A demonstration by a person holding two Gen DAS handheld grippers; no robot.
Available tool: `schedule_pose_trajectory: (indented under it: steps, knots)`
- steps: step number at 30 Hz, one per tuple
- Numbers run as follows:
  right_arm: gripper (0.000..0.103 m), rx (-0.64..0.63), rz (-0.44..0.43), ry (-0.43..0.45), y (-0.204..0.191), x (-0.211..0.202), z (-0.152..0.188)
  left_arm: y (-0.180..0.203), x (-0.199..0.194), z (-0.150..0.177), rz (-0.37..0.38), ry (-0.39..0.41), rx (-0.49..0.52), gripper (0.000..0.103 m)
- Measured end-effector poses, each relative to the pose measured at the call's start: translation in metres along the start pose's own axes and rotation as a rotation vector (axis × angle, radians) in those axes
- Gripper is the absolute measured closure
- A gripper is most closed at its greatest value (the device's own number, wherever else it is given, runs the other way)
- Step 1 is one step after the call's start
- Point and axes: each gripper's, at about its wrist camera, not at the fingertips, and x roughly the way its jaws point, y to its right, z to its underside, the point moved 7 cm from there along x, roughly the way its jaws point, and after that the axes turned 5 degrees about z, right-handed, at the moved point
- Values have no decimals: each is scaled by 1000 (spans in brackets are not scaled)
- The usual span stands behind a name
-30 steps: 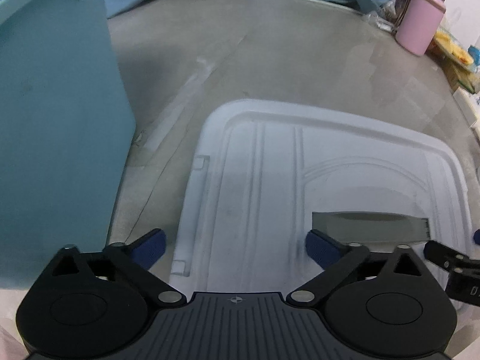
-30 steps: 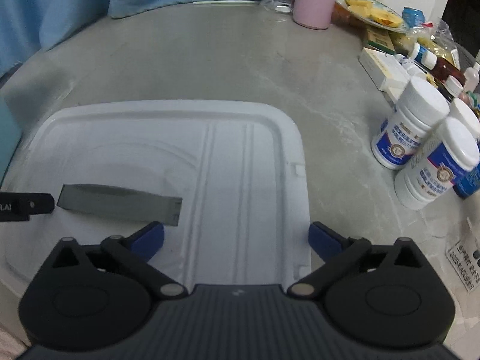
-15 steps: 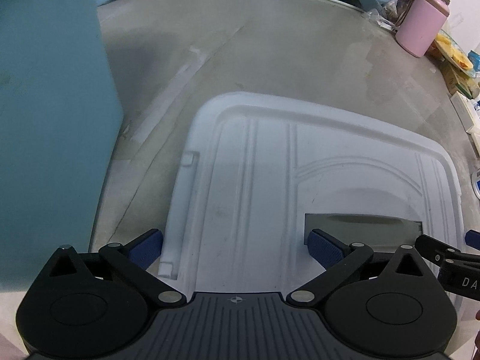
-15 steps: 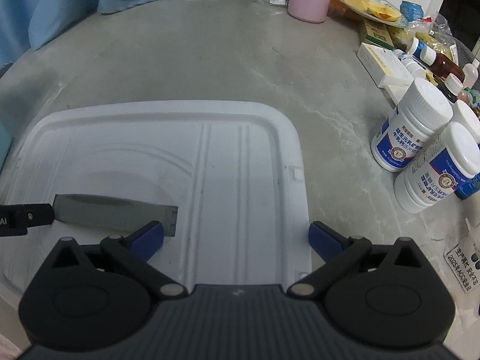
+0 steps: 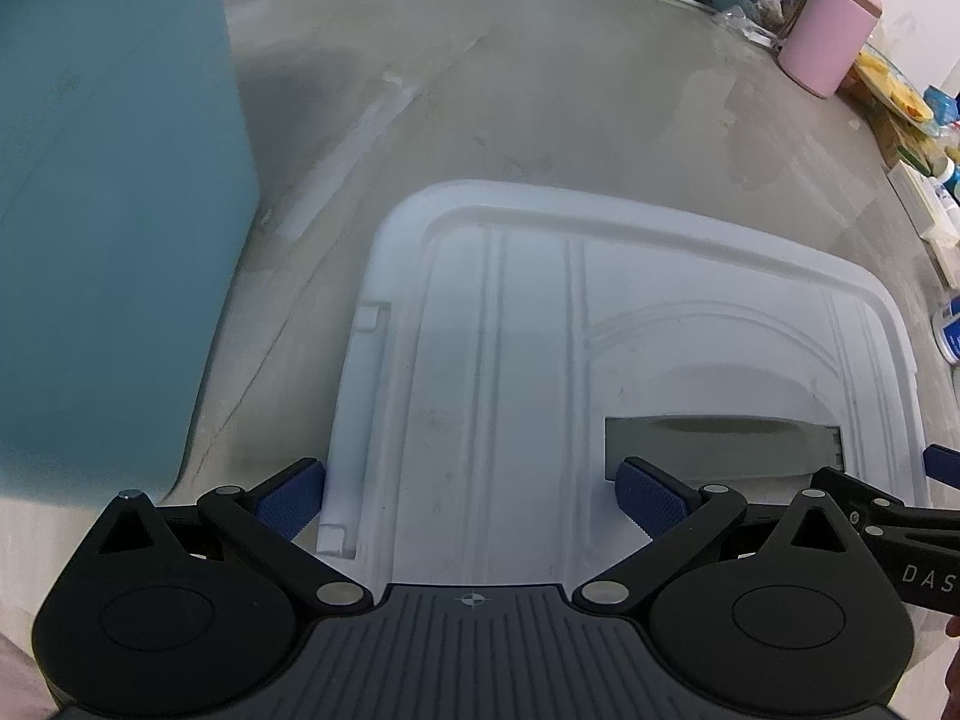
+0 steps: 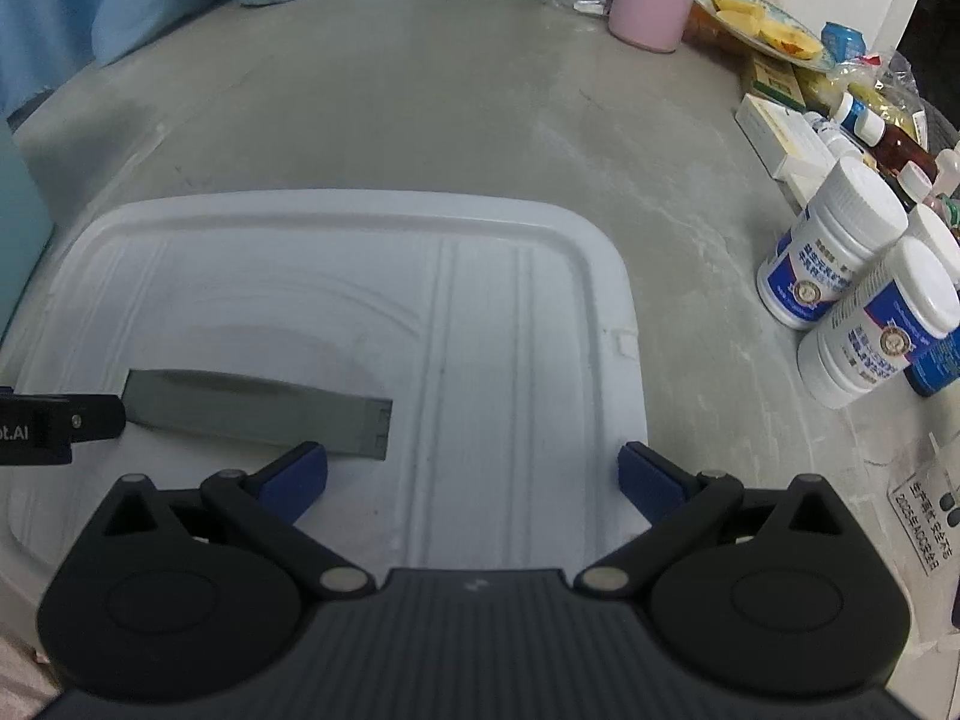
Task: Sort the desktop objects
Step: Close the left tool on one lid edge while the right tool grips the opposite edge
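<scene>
The left gripper (image 5: 468,495) and the right gripper (image 6: 471,474) are both held spread wide over the near edge of a white lid (image 6: 540,324), nothing between their fingers. A grey strip (image 6: 258,414) lies flat on the lid. Bare tabletop (image 6: 420,108) is seen beyond; medicine bottles (image 6: 834,252) are crowded just off the lid's right edge, a teal bin (image 5: 108,210) at its left.

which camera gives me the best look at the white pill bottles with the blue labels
The right wrist view. Two white pill bottles stand whole on the table, right of the white lid, caps and blue labels plainly visible. The left wrist view catches only a sliver of a blue-labelled item at its right edge.
</scene>
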Motion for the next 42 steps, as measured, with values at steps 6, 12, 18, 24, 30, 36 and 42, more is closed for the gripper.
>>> schedule_pose_trajectory:
  steps: [6,12,18,24,30,36,42]
  knots:
    - [0,12,7,-5,-1,-6,13,-1,-5,11,5,-7,11,0]
    - [0,12,7,-12,-3,-12,26,-5,-13,28,5,-17,10,0]
    - [0,-2,-2,-22,-8,-19,39,-11,-23,47,0,-25,-4,0]
    - [0,-1,-3,-37,-14,-26,52,-19,-33,63,1,-42,-7,0]
    - [0,0,-3,-48,-19,-32,63,-25,-40,74,2,-57,-4,0]
    - [0,2,-2,-59,-24,-36,71,-26,-45,82,4,-73,-5,0]
    - [0,6,0,-70,-30,-40,78,-29,-48,88,4,-77,-3,0]
